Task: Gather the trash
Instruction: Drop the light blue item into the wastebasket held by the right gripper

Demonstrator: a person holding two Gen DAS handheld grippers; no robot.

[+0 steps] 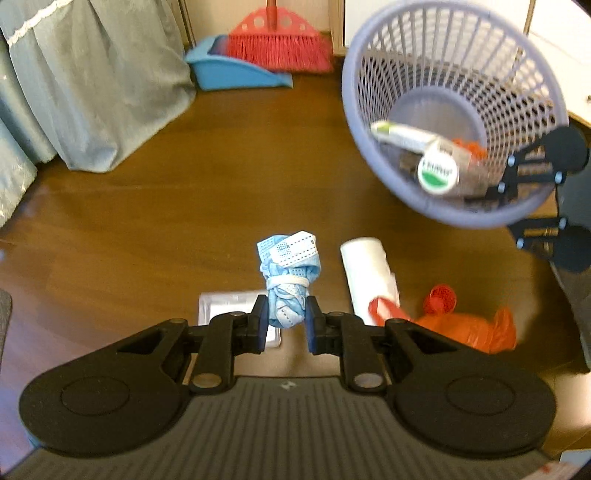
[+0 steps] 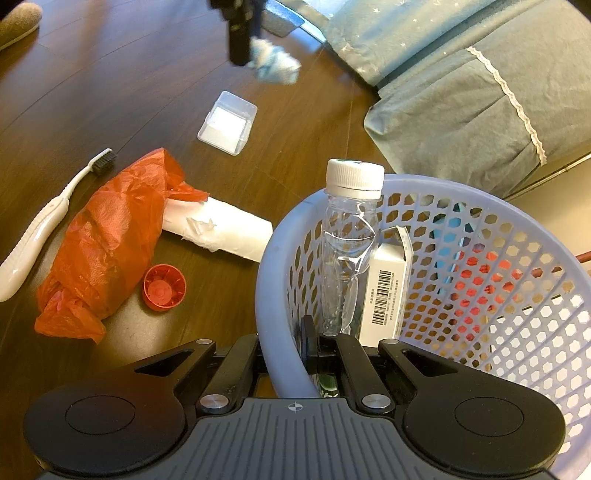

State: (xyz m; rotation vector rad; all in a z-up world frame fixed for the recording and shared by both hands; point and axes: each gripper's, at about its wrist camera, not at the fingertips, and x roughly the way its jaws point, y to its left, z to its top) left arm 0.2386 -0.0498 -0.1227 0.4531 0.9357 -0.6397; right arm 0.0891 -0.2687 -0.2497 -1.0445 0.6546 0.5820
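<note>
My left gripper [image 1: 286,319] is shut on a crumpled blue face mask [image 1: 288,277] and holds it above the wooden floor. The right wrist view shows the same mask [image 2: 275,64] at the top, in that gripper's black fingers [image 2: 240,33]. My right gripper [image 2: 286,354] is shut on the near rim of a lavender mesh basket [image 2: 266,258], one finger inside the wall and one outside. The basket [image 1: 354,110] hangs tilted at the upper right of the left wrist view. Inside it lie a clear plastic bottle [image 2: 347,240] with a white cap and a white barcoded box [image 2: 384,295].
On the floor lie an orange plastic bag [image 2: 107,240], a white roll [image 2: 221,229], a red cap [image 2: 164,286], a white toothbrush [image 2: 48,221] and a clear plastic box [image 2: 227,123]. A grey-green bed skirt [image 1: 92,85], a red broom [image 1: 277,40] and a blue dustpan [image 1: 229,70] stand beyond.
</note>
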